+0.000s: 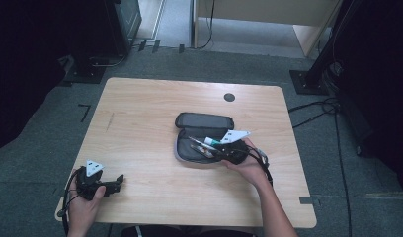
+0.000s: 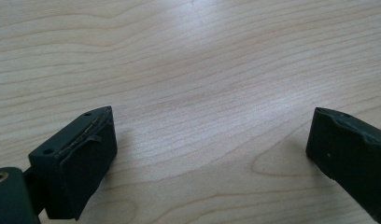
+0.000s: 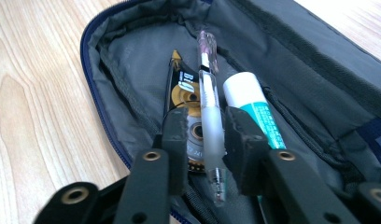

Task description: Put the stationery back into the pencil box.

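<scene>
Right gripper view: your right gripper (image 3: 205, 135) is straddling the pen (image 3: 211, 116) inside the open pencil case (image 3: 109, 56), jaws narrowly parted, pads flanking its barrel, which is running lengthwise between them.

I see a light wooden table (image 1: 140, 113) with rounded corners, its grain running across. A dark round cap (image 1: 229, 97) sits flush in the top near the far edge. An open grey case (image 1: 185, 150) lies right of the middle, its lid (image 1: 204, 120) folded back flat on the wood toward the far side. My left gripper (image 1: 115, 181) rests on the near left corner.
</scene>
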The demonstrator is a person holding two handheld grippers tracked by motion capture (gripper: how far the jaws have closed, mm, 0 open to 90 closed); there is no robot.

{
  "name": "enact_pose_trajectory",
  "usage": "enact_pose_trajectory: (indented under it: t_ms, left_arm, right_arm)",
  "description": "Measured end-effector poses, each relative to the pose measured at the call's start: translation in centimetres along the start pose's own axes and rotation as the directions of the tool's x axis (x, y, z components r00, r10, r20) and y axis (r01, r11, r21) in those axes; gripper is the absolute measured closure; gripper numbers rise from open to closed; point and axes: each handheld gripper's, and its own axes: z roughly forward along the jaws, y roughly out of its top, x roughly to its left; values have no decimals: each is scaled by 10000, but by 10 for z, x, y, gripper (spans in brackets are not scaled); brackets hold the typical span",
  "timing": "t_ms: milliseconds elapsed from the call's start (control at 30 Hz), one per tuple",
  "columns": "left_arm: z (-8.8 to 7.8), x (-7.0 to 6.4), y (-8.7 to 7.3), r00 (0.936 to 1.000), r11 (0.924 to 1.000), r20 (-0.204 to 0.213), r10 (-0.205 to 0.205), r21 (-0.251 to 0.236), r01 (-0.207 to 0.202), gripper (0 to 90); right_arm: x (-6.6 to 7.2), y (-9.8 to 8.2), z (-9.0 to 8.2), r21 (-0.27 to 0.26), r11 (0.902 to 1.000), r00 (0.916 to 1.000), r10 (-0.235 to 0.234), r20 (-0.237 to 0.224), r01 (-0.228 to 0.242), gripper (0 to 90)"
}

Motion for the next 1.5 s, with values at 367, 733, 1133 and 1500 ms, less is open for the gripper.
enact_pose_trajectory:
  t_ms: [367,733,1133,1500]
  left_arm:
    - [0,0,0,10000,10000,-2,2,1,-2,19]
    - [0,0,0,10000,10000,-5,14,1,-14,19]
    - [0,0,0,10000,10000,-4,18,6,-18,19]
    - [0,-1,1,10000,10000,-85,-43,18,43,18]
  right_arm:
    - [11,4,-21,-631,9958,9963,695,510,-662,288]
    - [20,4,-49,-860,9783,9688,1996,1470,-1885,0]
    - [22,-21,-81,-1382,9604,9275,2708,2577,-2421,0]
    - [24,-50,-99,-1482,9493,8986,3107,3099,-2771,0]
